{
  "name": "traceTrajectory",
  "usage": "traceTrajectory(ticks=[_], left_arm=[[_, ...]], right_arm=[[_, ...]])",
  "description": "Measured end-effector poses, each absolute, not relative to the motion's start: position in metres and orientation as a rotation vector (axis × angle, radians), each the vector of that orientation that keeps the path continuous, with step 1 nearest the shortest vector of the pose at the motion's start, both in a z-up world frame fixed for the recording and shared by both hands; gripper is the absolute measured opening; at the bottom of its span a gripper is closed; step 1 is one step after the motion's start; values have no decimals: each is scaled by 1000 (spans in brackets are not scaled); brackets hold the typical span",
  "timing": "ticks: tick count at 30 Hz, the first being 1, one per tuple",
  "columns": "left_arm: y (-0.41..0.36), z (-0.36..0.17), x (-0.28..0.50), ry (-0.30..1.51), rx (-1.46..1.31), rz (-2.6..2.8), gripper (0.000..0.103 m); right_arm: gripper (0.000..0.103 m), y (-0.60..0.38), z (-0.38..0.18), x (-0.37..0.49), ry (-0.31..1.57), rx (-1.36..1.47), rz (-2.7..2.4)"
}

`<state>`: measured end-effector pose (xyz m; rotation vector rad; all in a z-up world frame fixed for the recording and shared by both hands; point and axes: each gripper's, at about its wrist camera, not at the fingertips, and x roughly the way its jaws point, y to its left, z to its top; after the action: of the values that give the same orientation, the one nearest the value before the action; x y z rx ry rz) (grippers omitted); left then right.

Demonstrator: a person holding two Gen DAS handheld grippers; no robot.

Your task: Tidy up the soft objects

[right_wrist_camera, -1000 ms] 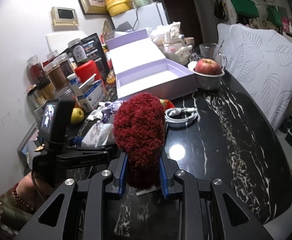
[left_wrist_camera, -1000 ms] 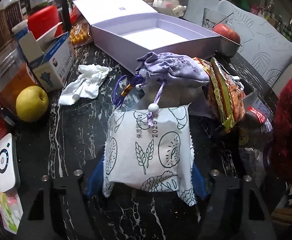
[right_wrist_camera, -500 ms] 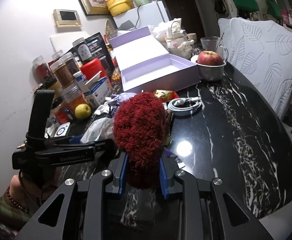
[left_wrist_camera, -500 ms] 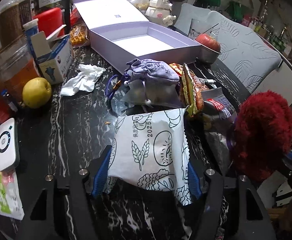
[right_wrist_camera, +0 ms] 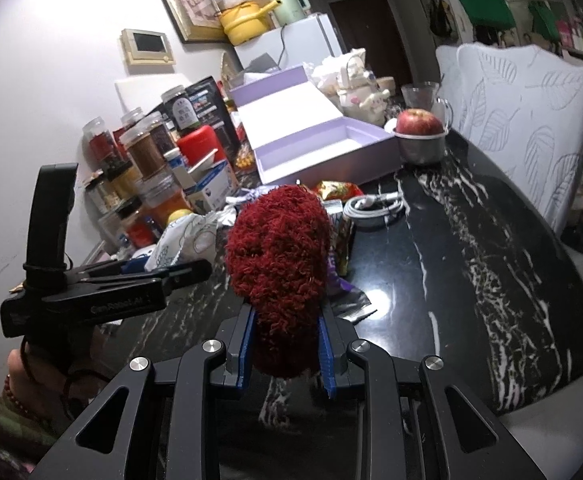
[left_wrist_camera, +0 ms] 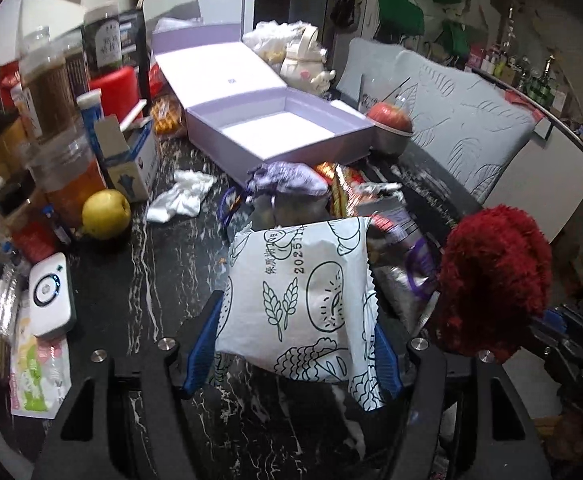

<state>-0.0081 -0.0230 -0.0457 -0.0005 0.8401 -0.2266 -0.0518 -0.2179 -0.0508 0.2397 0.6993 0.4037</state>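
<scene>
My left gripper is shut on a white snack packet printed with black line drawings, held above the black marble table. Its blue pads press the packet's two sides. My right gripper is shut on a fuzzy red woolly ball, which also shows at the right of the left wrist view as the red ball. An open lilac box lies empty at the back, lid folded away. In front of it rest a purple drawstring pouch and colourful snack packets.
Jars and a blue-white carton crowd the left side, with a yellow fruit, a crumpled tissue and a white device. A red apple in a metal bowl and a coiled white cable sit right of the box.
My left gripper has risen and drawn back with the white packet, away from the purple pouch. The red ball in my right gripper has come further into the left wrist view.
</scene>
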Motion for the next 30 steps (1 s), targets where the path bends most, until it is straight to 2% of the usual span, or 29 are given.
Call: traceTrajectory(ticks=[14, 17, 19, 22, 26, 30], left_arm=[[-34, 8, -20, 678, 46, -265, 66], [-36, 21, -19, 637, 58, -270, 52], [-38, 28, -17, 606, 59, -266, 52], [-42, 24, -7, 575, 67, -256, 51], [-43, -1, 10, 643, 35, -259, 51], [-39, -2, 8, 630, 54, -240, 51]], right_arm=[[27, -220, -7, -64, 588, 191, 430], [27, -220, 3, -62, 560, 175, 442], [27, -219, 10, -58, 538, 177, 456], [27, -213, 9, -44, 540, 159, 449], [26, -212, -7, -31, 590, 196, 460], [26, -216, -13, -30, 604, 202, 425]])
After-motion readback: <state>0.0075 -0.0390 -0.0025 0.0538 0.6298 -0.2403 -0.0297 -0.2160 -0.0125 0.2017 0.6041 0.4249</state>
